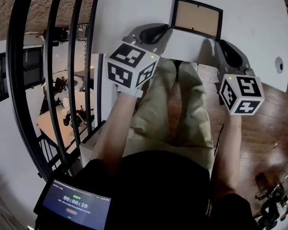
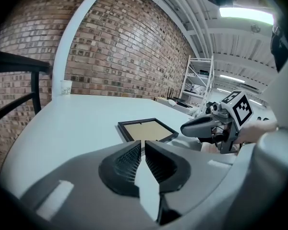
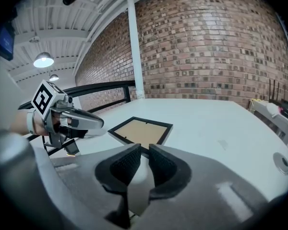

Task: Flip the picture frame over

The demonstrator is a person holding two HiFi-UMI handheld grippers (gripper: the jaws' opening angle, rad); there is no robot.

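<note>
My left claw is parted by only a narrow slit. Nothing sits between its ribbed pads; bare white tabletop shows through the gap. My right claw is the same: a thin gap and nothing in it. I judge that small opening suits a slim frame edge, which needs only a slight gap to slip in.

Both claws tilt downward over the near rim of the white table. They point at the picture frame, one toward each near corner. The head view shows the left claw's tip just beside the frame's near left corner. The right claw's tip is near the right corner. I see no contact from either.

The frame lies flat close to the table's near edge, straight ahead of both claws. It has a black border and a tan panel facing up. Small tabs at the panel's rim suggest this is the backing side, though I cannot be sure.

I read the flanking position as preparation: one claw could pinch and lift an edge while the other steadies the turn. The flip itself has not begun.
</note>
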